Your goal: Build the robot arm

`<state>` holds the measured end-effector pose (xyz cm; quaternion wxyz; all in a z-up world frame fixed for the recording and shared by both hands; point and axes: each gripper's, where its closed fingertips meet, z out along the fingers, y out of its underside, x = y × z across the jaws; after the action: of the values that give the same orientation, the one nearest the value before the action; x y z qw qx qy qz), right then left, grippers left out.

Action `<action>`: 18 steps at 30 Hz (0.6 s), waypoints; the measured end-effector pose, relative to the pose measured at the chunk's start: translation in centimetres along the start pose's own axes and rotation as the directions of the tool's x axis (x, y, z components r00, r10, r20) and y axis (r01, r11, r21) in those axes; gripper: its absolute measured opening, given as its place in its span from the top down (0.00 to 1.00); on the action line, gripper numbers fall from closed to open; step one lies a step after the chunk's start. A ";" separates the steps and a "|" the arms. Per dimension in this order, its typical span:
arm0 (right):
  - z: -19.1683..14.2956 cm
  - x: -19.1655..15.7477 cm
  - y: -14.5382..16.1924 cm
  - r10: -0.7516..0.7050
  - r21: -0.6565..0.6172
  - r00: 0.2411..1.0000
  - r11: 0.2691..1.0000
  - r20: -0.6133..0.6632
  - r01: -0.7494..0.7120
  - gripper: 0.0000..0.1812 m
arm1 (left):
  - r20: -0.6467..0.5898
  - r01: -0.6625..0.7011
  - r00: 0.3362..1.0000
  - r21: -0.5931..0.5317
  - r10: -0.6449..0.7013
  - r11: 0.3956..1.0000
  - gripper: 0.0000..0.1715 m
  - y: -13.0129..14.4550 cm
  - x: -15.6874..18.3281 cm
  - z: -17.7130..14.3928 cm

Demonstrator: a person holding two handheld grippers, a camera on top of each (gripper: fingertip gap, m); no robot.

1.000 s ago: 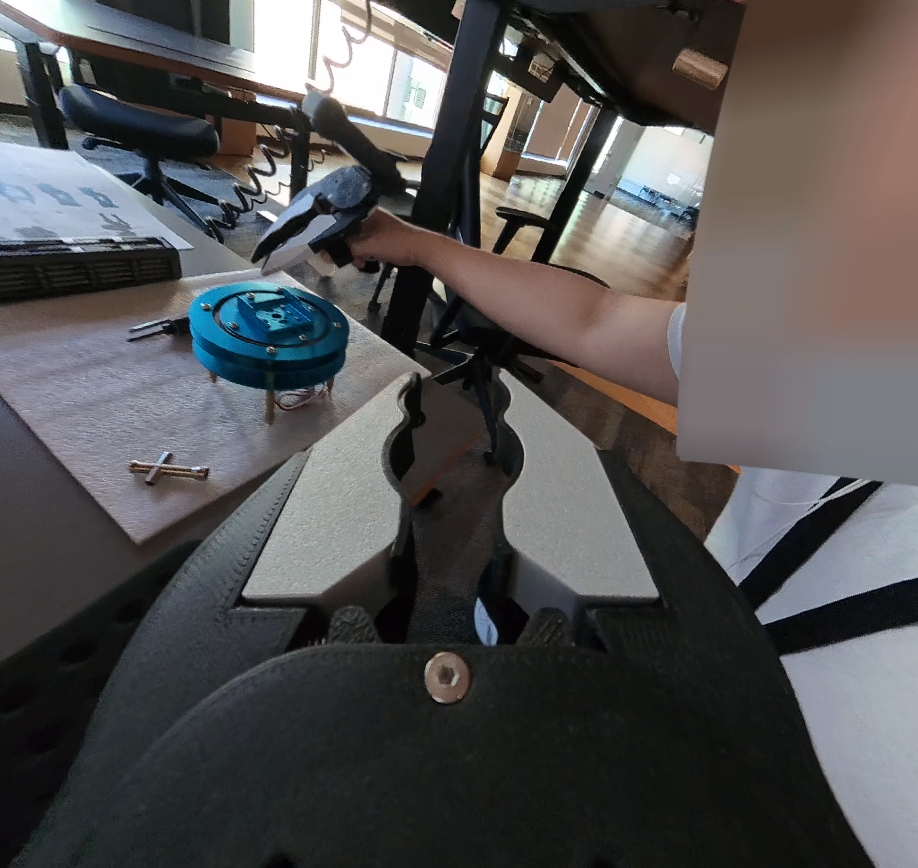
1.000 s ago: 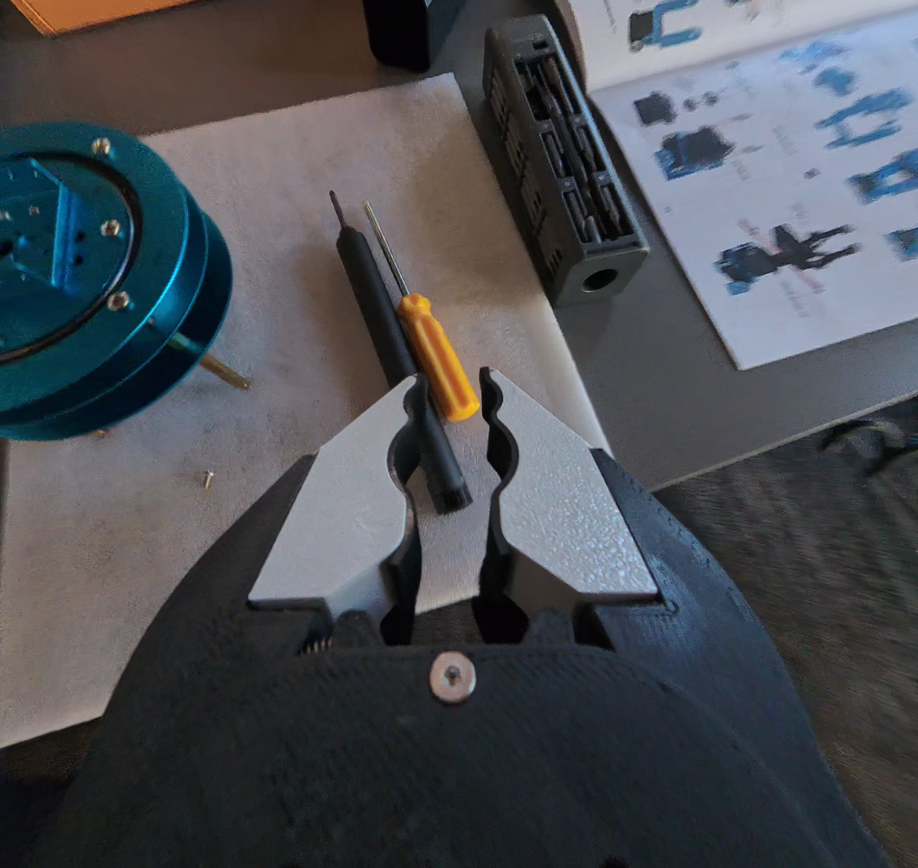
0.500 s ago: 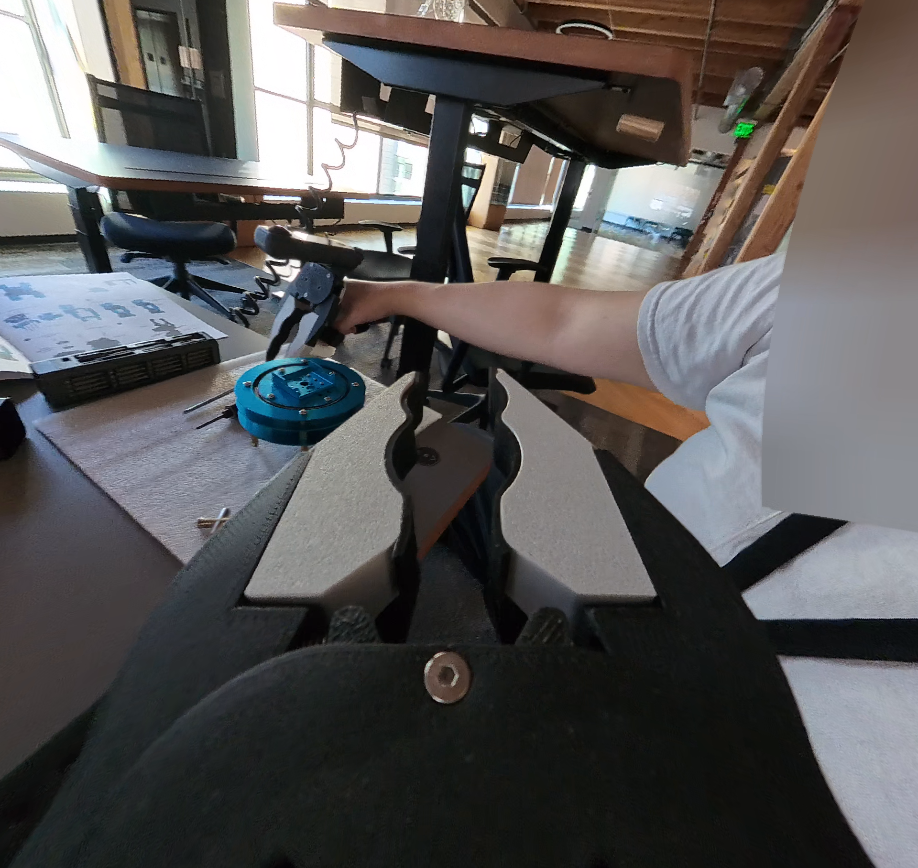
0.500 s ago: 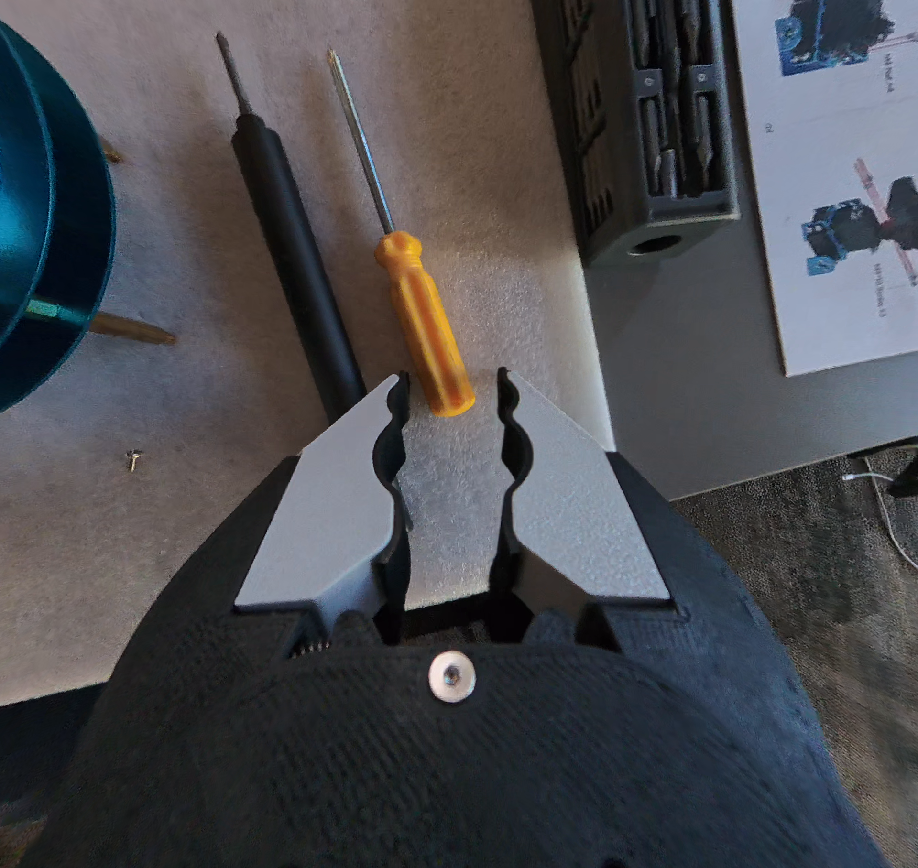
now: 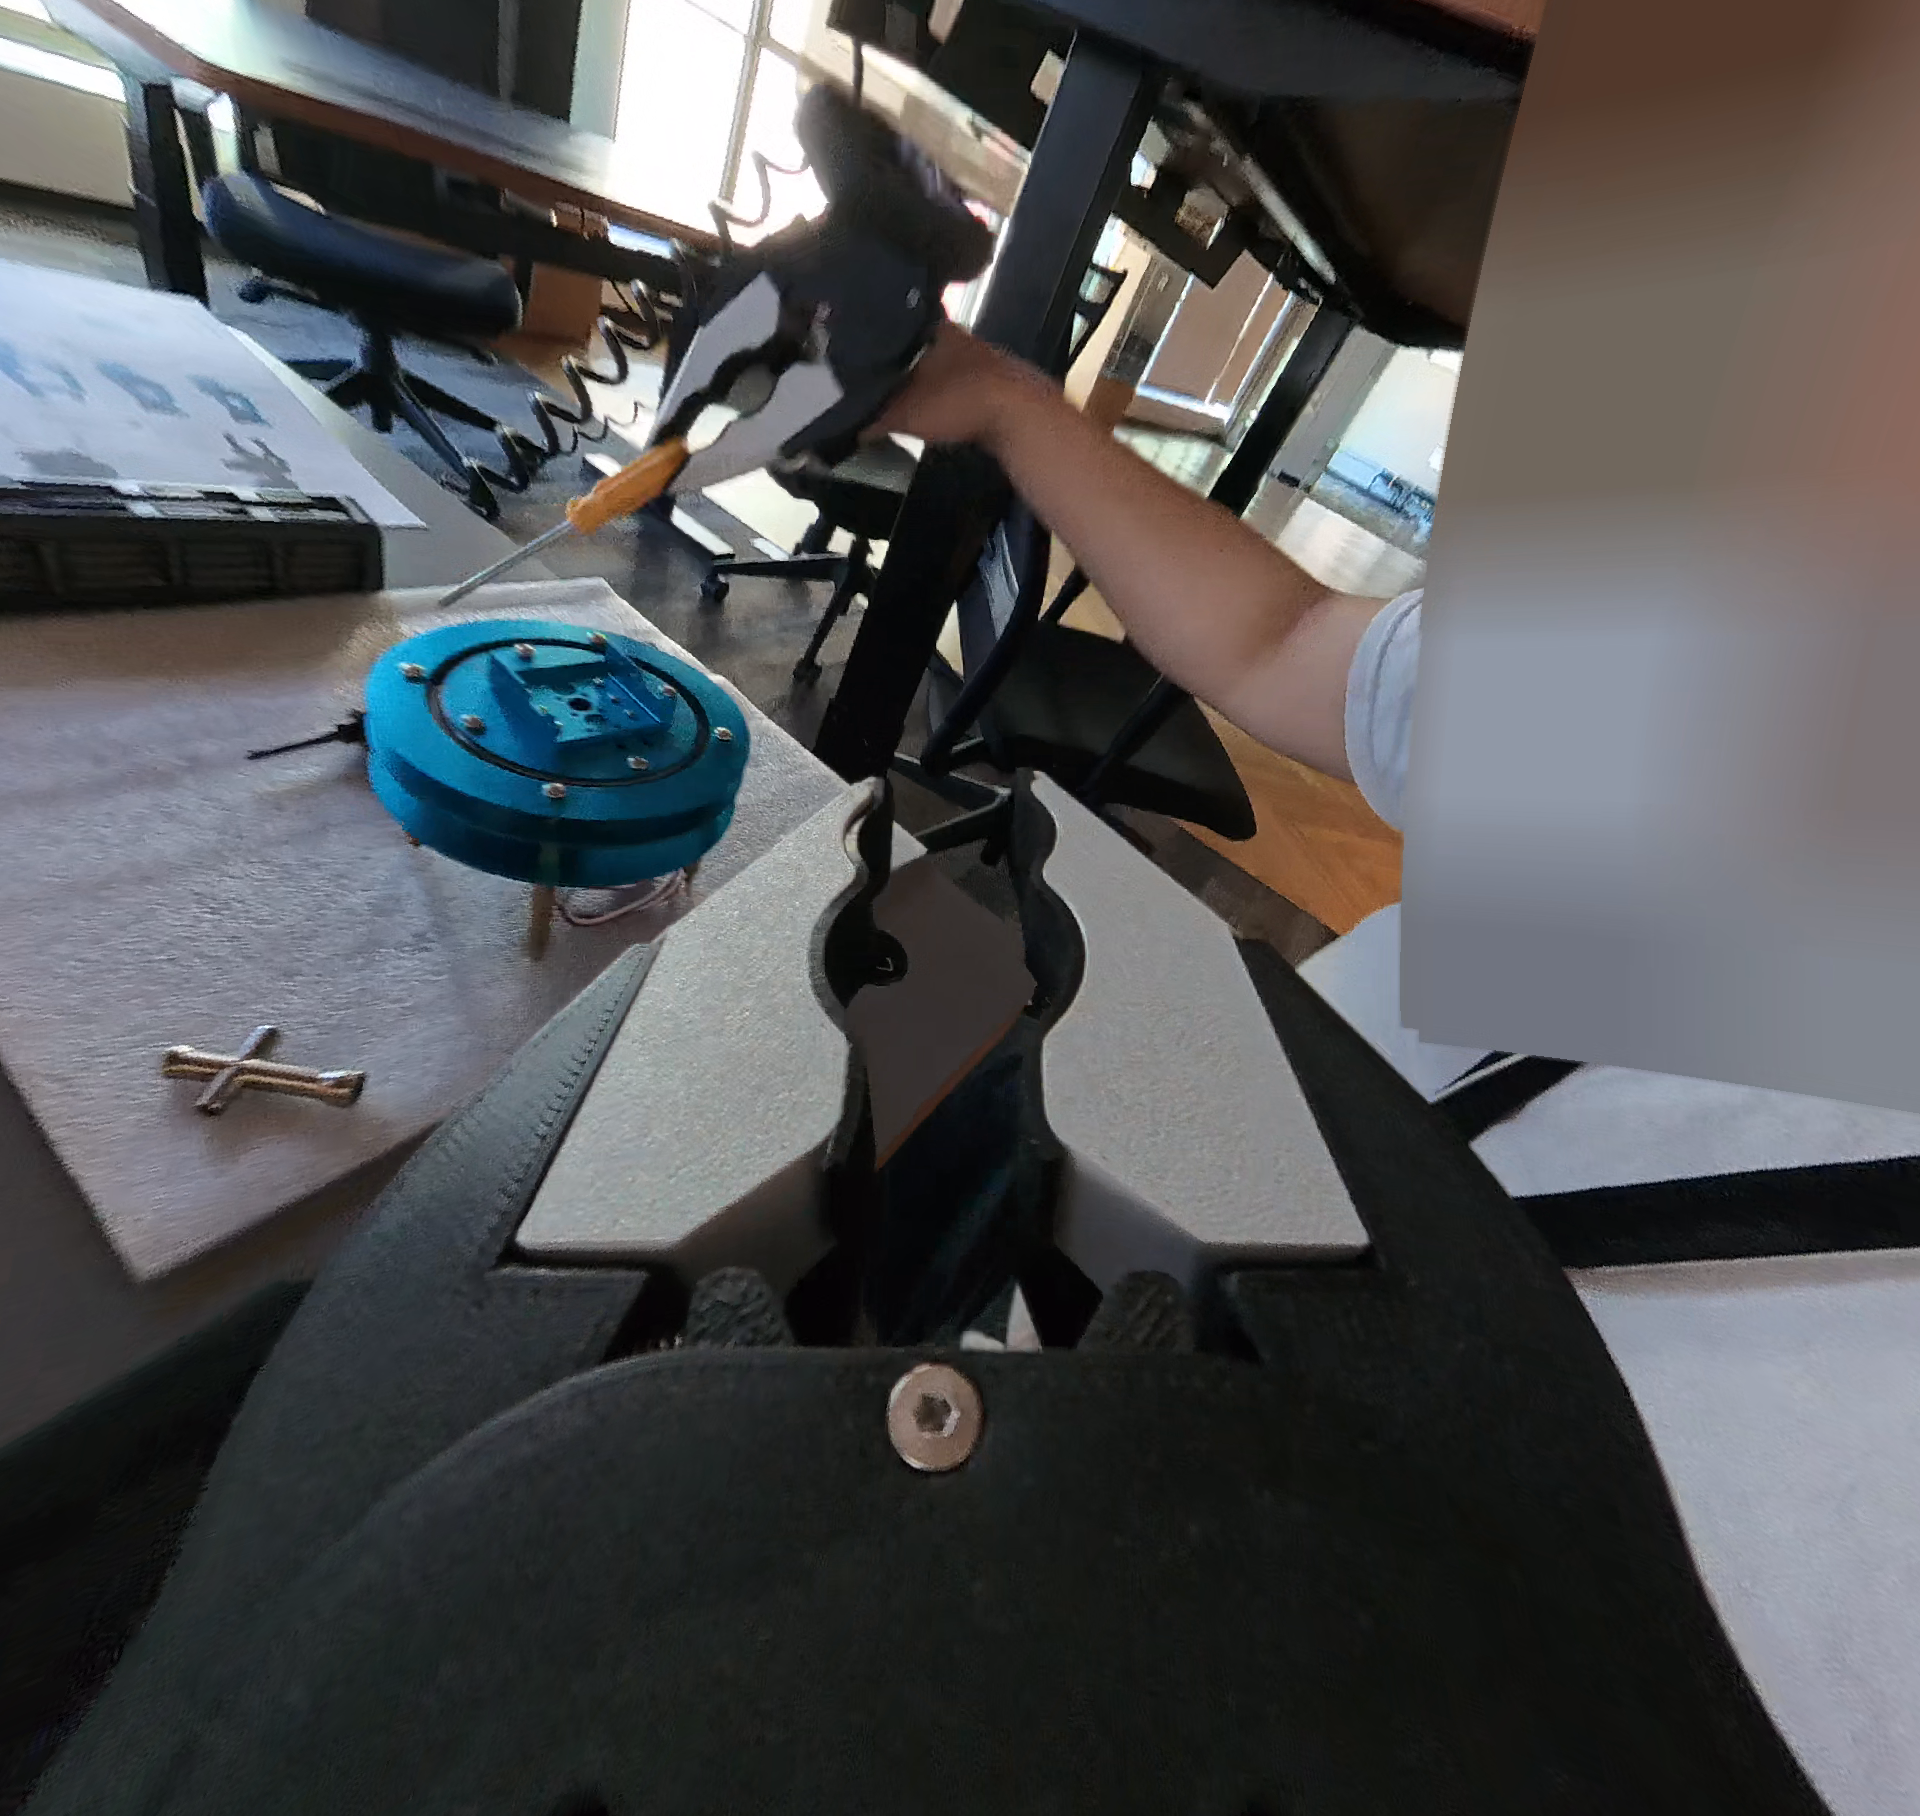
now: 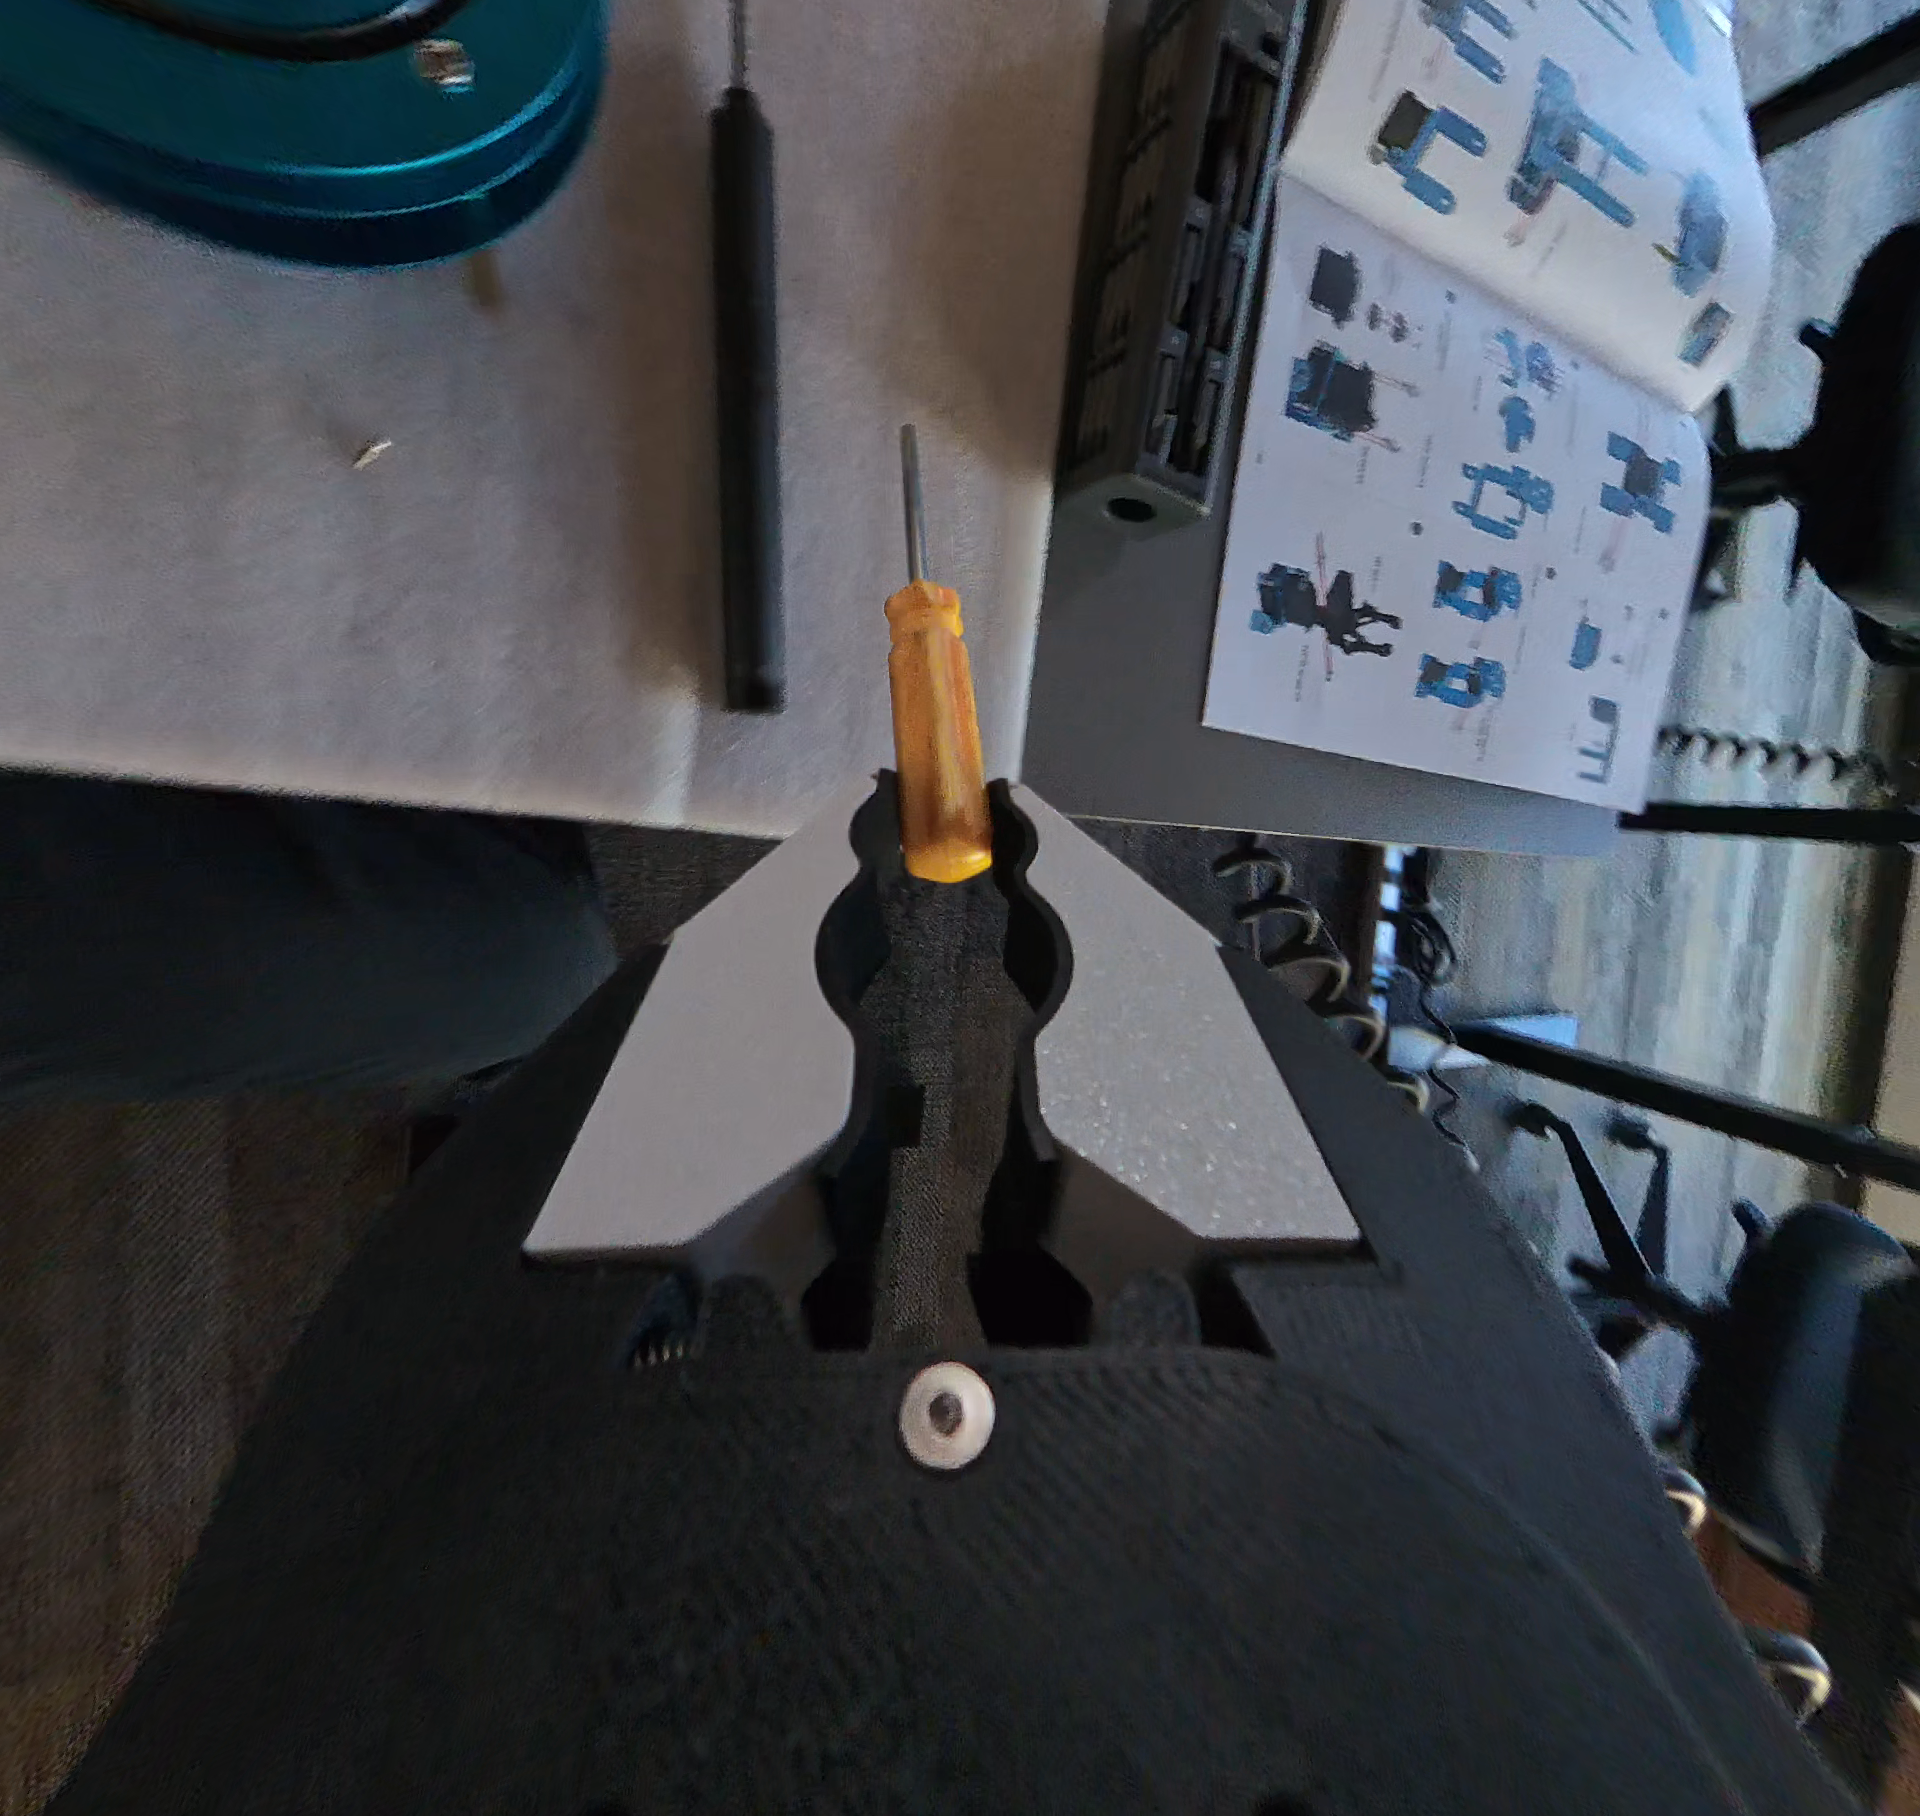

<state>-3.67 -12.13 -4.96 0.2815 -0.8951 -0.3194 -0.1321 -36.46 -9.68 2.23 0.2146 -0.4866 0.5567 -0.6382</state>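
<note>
Up off the mat comes the orange screwdriver, which lay flat beside the black one half a second ago and now rides in the right gripper, lifted clear of the table.

Biggest thing first: the grey felt mat spreads below, and the blue round assembly stands on it on its thin legs, well to the left of the raised tool. Right of the mat sits the dark bit case, with the open printed booklet beyond it. The black screwdriver lies on the mat, just left of the lifted one and roughly parallel to it.

Now the grip: the right jaws are closed narrow on the butt end of the orange handle, so the tool's long axis runs straight out along the fingers, shaft and tip leading.

The left gripper hangs near the mat's corner, jaws parted and empty, the assembly off to its left. A small metal cross wrench lies on the mat nearby.
</note>
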 end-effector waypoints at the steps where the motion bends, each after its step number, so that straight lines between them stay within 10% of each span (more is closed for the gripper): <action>1: -1.1 -0.7 0.3 -0.008 0.036 0.999 0.999 0.046 0.006 0.91 | 0.003 -0.004 1.000 -0.025 0.004 1.000 0.88 0.6 0.1 1.3; 8: -2.4 -4.5 1.7 -0.015 0.268 0.913 0.958 0.408 -0.104 0.91 | 0.012 -0.002 1.000 -0.190 0.004 0.982 0.91 4.0 -0.2 9.4; 18: -0.2 -5.7 0.5 -0.190 0.312 0.833 0.950 0.520 0.022 0.91 | 0.031 0.017 0.999 -0.233 -0.010 0.972 0.93 4.0 0.3 12.7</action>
<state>-7.70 -15.39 -7.36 0.3010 -0.8244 -0.4517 0.1603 -26.73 -17.48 -2.55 0.1599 -0.5215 0.6211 -0.5628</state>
